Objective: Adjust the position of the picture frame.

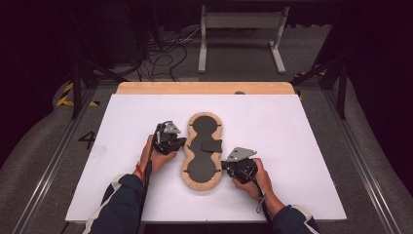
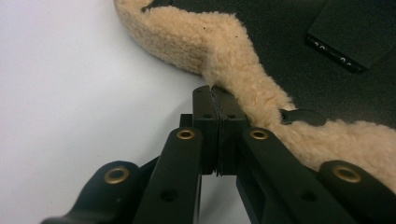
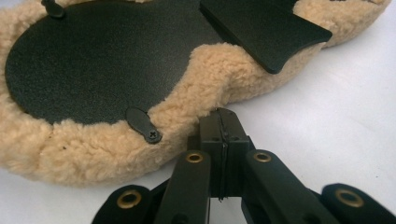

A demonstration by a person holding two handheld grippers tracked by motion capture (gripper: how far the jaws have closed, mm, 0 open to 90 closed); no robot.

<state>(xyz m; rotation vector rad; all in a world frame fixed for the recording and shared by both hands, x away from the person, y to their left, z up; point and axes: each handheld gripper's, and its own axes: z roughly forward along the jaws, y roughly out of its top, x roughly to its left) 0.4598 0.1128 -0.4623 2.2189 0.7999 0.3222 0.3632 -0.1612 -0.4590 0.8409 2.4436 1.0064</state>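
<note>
A long, peanut-shaped fleece pad (image 1: 202, 183) lies near the middle of the high view on a white board (image 1: 292, 126), running from upper centre down toward the lower centre of the frame. Its upper face is a black textured sheet (image 1: 200, 165) edged all round by tan fleece, and a small black flap (image 1: 211, 146) sticks out to the right at its narrow waist.

The left gripper (image 1: 179, 143) sits just left of the pad's waist in the high view, held by the person's left hand (image 1: 156, 157). In the left gripper view its jaws are pressed together with no gap and nothing between them, their tips touching the fleece rim (image 2: 243, 79) at the inward curve near the centre of the frame. A small black tab (image 2: 302, 116) lies on the fleece just right of the jaw tips.

The right gripper (image 1: 225, 165) rests at the lower right of the pad in the high view, held by the right hand (image 1: 258, 181). In the right gripper view its jaws are likewise closed against each other, empty, their tips just at the fleece border (image 3: 219, 70) in the lower middle of the frame. A black tab with a screw (image 3: 144, 125) sits on the fleece to the left of them, and the flap (image 3: 271, 32) lies at upper right.
</note>
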